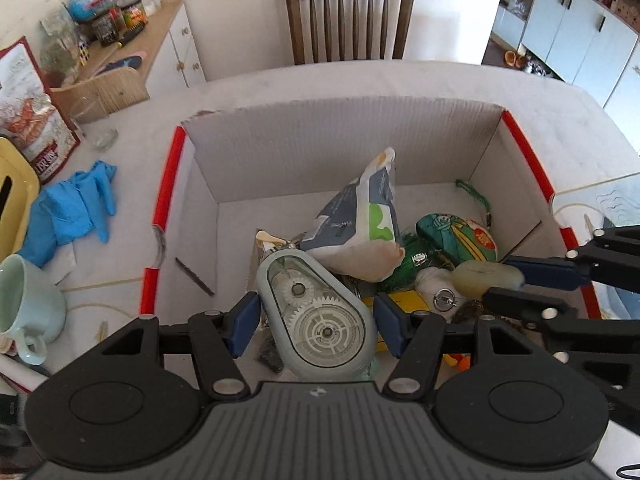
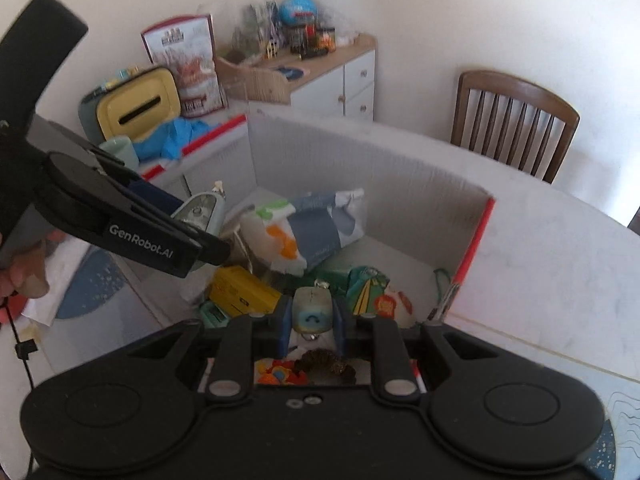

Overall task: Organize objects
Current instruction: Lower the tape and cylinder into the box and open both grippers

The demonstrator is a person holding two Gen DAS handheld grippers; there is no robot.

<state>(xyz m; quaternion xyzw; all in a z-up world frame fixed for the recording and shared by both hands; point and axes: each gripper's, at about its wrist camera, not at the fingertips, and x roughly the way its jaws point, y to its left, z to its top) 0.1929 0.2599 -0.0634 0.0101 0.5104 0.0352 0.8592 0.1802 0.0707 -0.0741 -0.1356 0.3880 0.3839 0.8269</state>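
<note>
An open cardboard box (image 1: 340, 148) with red edges stands on the white table. My left gripper (image 1: 316, 322) hangs over its near side, shut on a pale blue correction-tape dispenser (image 1: 320, 312) with clear gears. From the right, my right gripper (image 1: 508, 284) reaches in, shut on a small pale green charm (image 1: 486, 278). In the right wrist view the charm (image 2: 313, 312) shows a blue smile between the pads of the right gripper (image 2: 312, 320). The left gripper (image 2: 196, 220) and its dispenser (image 2: 200, 208) sit at upper left. Inside the box lie a white-and-grey bag (image 1: 360, 220), a green cartoon pouch (image 1: 456, 238) and a yellow box (image 2: 240, 292).
Blue gloves (image 1: 76, 204), a mint mug (image 1: 28, 308), a yellow tissue box (image 2: 136, 104) and a red-and-white bag (image 1: 32, 116) lie left of the cardboard box. A wooden chair (image 1: 350, 20) stands behind the table, a cluttered sideboard (image 1: 152, 40) at back left. A hand (image 2: 24, 272) holds the left gripper.
</note>
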